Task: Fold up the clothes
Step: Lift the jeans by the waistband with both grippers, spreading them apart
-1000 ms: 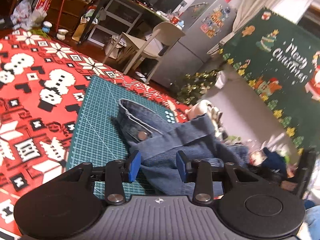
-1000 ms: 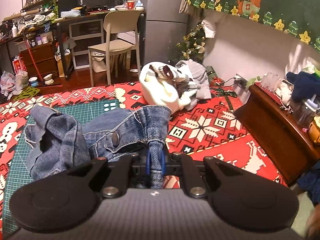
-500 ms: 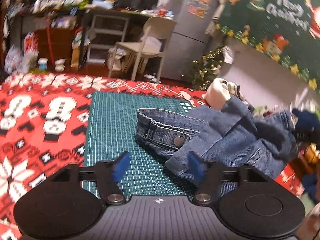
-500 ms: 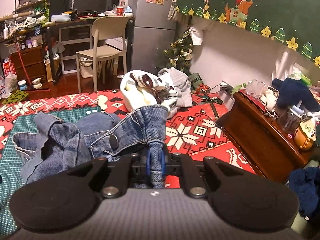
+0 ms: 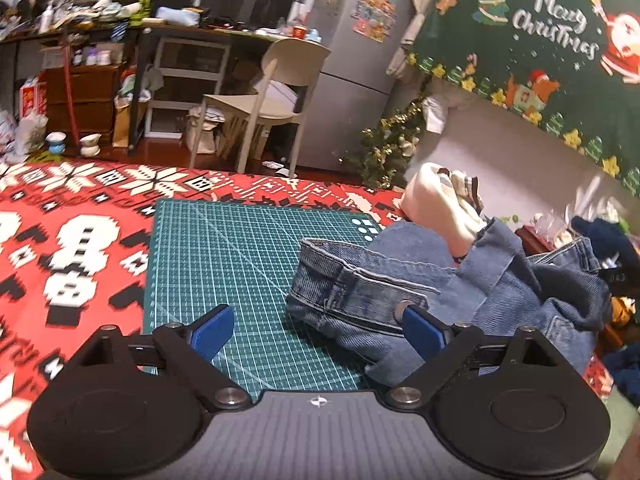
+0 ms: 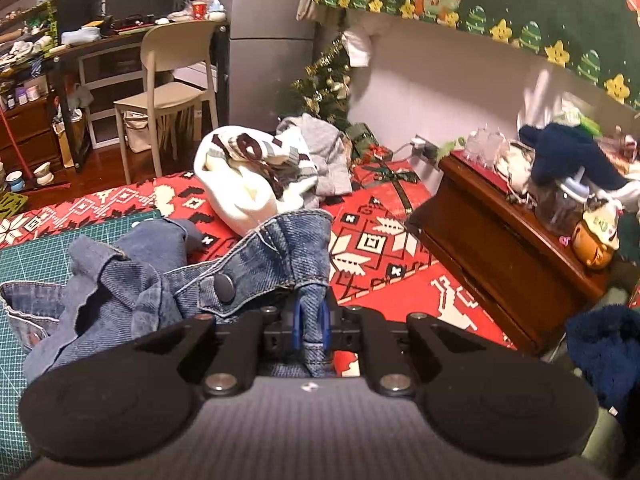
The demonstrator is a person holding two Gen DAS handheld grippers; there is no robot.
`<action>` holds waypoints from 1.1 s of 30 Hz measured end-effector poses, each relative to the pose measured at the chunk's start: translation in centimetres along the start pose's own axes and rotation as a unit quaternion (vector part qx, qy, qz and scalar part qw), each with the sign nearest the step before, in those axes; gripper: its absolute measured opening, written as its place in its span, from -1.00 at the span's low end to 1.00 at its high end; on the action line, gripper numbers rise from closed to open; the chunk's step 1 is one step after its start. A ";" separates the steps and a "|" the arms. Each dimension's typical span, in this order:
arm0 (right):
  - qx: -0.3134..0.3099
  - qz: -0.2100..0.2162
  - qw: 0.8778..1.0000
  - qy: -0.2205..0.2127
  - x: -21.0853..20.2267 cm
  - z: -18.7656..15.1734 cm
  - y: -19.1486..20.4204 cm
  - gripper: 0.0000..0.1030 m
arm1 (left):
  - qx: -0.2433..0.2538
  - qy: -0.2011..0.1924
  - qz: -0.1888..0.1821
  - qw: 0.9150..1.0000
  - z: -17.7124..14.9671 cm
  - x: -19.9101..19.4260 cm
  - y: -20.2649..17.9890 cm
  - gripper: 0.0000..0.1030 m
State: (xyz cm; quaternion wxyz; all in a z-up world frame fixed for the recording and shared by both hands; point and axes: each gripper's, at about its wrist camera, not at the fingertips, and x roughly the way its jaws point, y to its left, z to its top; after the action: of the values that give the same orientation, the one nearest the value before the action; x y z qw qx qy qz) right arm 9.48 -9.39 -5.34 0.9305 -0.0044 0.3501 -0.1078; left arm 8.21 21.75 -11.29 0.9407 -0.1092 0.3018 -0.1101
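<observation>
Red blanket (image 5: 80, 216): the biggest thing out here, a snowflake-and-snowman pattern spread under everything, running on to the right in the right wrist view (image 6: 380, 248).
Green cutting mat (image 5: 224, 256): lying flat on the blanket, its grid bare at the left and middle, with clothing over its right part.
Denim garment (image 5: 400, 292): there it is, crumpled in a heap on the mat's right side and spilling off onto the blanket; a buttoned band with a metal snap faces the left camera. From the right wrist (image 6: 132, 280) it bunches up in folds, one flap with a dark snap rising toward the camera.
Clothes pile (image 6: 256, 176): cream knit with dark stripes and a grey piece behind it, sitting on the blanket just beyond the denim.
Wooden cabinet (image 6: 500, 232): right of the blanket, top crowded with jars and a dark blue plush item.
Left gripper (image 5: 316, 334): wide apart and opening right now, blue pads either side of bare mat; the right-hand pad sits by the denim's snap edge, nothing pressed between them.
Right gripper (image 6: 310, 326): pinched together on a narrow fold of the denim, the cloth running straight down between the blue pads.
</observation>
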 end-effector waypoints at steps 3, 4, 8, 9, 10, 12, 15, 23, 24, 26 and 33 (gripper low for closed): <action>0.014 0.004 1.000 0.011 0.7 0.0 -0.4 -0.79 | 0.022 0.009 -0.006 1.000 0.5 1.4 0.0 0.76; 0.017 0.004 1.000 0.014 0.9 0.1 -0.5 -0.79 | 0.020 0.007 -0.011 1.000 0.6 1.9 0.3 0.75; 0.025 0.007 0.999 0.024 1.7 0.0 -0.6 -0.79 | -0.007 0.010 -0.037 0.999 1.2 3.7 1.9 0.52; 0.027 0.008 0.999 0.026 1.9 0.0 -0.7 -0.79 | -0.013 0.015 -0.048 0.999 1.3 4.2 2.3 0.51; 0.028 0.008 0.999 0.028 2.0 0.0 -0.7 -0.79 | -0.016 0.020 -0.060 0.998 1.4 4.6 2.5 0.50; 0.025 0.009 0.999 0.028 2.2 -0.1 -0.4 -0.79 | -0.020 0.024 -0.087 0.996 1.4 5.4 2.7 0.45; 0.025 0.009 0.999 0.032 2.7 -0.1 -0.2 -0.79 | -0.022 0.034 -0.107 0.993 1.1 6.3 2.4 0.26; 0.080 0.045 0.994 0.066 4.0 0.0 -1.6 -0.74 | -0.018 0.022 -0.087 0.996 1.1 6.3 1.1 -0.26; 0.090 0.050 0.992 0.071 4.2 0.0 -1.9 -0.71 | -0.008 0.017 -0.081 0.997 1.2 6.1 0.7 -0.31; 0.107 0.057 0.990 0.075 4.2 -0.1 -2.3 -0.71 | 0.013 0.007 -0.069 0.998 1.2 5.7 -0.2 -0.38; 0.102 0.058 0.992 0.038 2.3 -0.2 -2.0 -0.81 | 0.015 -0.034 -0.047 0.998 1.8 2.9 -1.6 -0.47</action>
State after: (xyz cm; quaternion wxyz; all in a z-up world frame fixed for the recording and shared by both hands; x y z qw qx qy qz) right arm 10.69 -11.81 -6.82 0.9168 0.1154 0.3718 -0.0886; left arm 11.34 19.70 -10.99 0.9456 -0.1131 0.2628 -0.1550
